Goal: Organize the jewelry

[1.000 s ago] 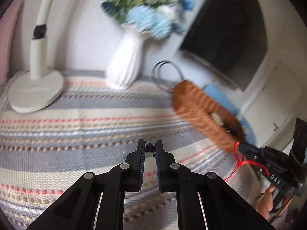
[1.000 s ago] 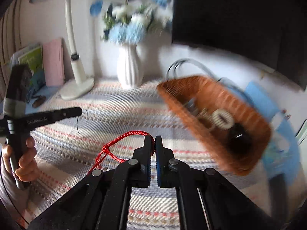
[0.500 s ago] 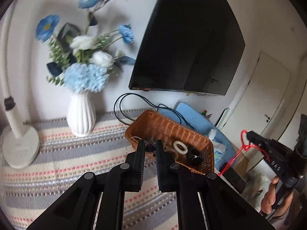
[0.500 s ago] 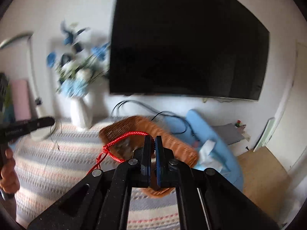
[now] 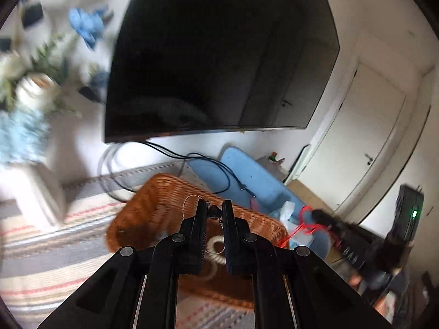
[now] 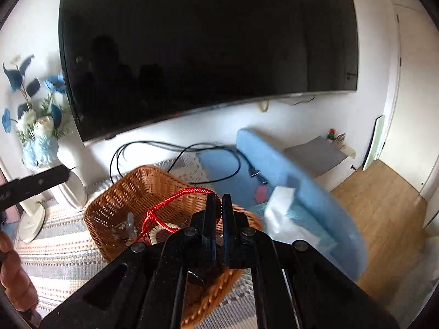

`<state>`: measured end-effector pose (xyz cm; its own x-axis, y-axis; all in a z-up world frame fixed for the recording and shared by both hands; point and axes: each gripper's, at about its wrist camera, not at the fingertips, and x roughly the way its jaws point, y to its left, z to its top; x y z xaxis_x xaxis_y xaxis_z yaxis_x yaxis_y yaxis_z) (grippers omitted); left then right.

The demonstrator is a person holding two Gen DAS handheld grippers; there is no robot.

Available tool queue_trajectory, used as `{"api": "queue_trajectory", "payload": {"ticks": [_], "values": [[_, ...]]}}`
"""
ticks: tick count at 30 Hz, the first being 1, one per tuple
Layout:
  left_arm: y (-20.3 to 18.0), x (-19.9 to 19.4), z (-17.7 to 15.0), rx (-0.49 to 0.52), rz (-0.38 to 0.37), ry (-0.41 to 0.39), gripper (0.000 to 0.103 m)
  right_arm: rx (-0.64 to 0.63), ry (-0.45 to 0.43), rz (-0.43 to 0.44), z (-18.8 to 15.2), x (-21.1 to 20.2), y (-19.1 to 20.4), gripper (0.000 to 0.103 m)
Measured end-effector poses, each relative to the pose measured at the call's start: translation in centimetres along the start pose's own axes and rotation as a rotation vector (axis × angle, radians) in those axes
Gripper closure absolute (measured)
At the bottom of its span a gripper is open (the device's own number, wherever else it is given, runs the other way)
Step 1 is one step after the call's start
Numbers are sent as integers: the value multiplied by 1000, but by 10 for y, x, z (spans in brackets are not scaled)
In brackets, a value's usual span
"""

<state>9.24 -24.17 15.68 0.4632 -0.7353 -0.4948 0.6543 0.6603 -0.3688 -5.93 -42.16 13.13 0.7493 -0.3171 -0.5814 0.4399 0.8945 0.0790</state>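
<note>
A brown wicker basket (image 5: pixel 153 208) (image 6: pixel 129 192) sits on the striped cloth and holds a white beaded ring (image 5: pixel 216 246) and other small pieces. My left gripper (image 5: pixel 214 208) is shut on a small dark pendant (image 5: pixel 214 213) with a thin wire loop, held above the basket. My right gripper (image 6: pixel 216 201) is shut on a red cord bracelet (image 6: pixel 175 200) that loops out to the left, also above the basket. The right gripper and red cord also show in the left wrist view (image 5: pixel 310 219). The left gripper's tip shows at the left edge of the right wrist view (image 6: pixel 41 181).
A dark wall TV (image 6: pixel 205 49) hangs behind. A white vase of blue flowers (image 6: pixel 68 186) and a lamp base (image 6: pixel 30 222) stand at left. Black cables (image 6: pixel 178 150) and a blue padded piece (image 6: pixel 290 175) with tissues (image 6: pixel 279 205) lie at right.
Both grippers have risen and swung right, from low over the striped cloth to above the basket. Each still holds its piece.
</note>
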Motion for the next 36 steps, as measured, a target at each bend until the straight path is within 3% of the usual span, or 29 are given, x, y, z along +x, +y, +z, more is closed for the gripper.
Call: {"api": "queue_trajectory", "payload": {"ticks": [4, 9, 12, 18, 19, 21, 22, 30, 31, 34, 36], "values": [[12, 36, -5, -35, -29, 24, 92, -8, 25, -3, -3, 25, 4, 98], [20, 71, -18, 6, 78, 86, 92, 33, 155, -1, -5, 77, 10, 98], [29, 81, -23, -5, 88, 116, 92, 62, 224, 40, -10, 99, 11, 98], [36, 89, -27, -10, 100, 124, 92, 97, 215, 61, -11, 106, 5, 97], [36, 88, -28, -11, 91, 119, 90, 112, 221, 76, -12, 107, 2, 96], [36, 85, -27, -28, 58, 118, 62, 143, 227, 88, -13, 105, -4, 96], [36, 82, -26, -36, 54, 105, 57, 150, 229, 84, -13, 104, -6, 95], [6, 33, -12, 16, 29, 4, 55, 198, 216, 138, -11, 63, -24, 91], [1, 24, -12, 24, 33, -6, 55, 201, 200, 147, -10, 51, -24, 87], [-14, -8, -14, 47, 36, -43, 55, 208, 162, 169, -9, 21, -21, 55], [-23, -31, -18, 42, 26, -61, 55, 196, 148, 191, -11, 3, -15, 52]]}}
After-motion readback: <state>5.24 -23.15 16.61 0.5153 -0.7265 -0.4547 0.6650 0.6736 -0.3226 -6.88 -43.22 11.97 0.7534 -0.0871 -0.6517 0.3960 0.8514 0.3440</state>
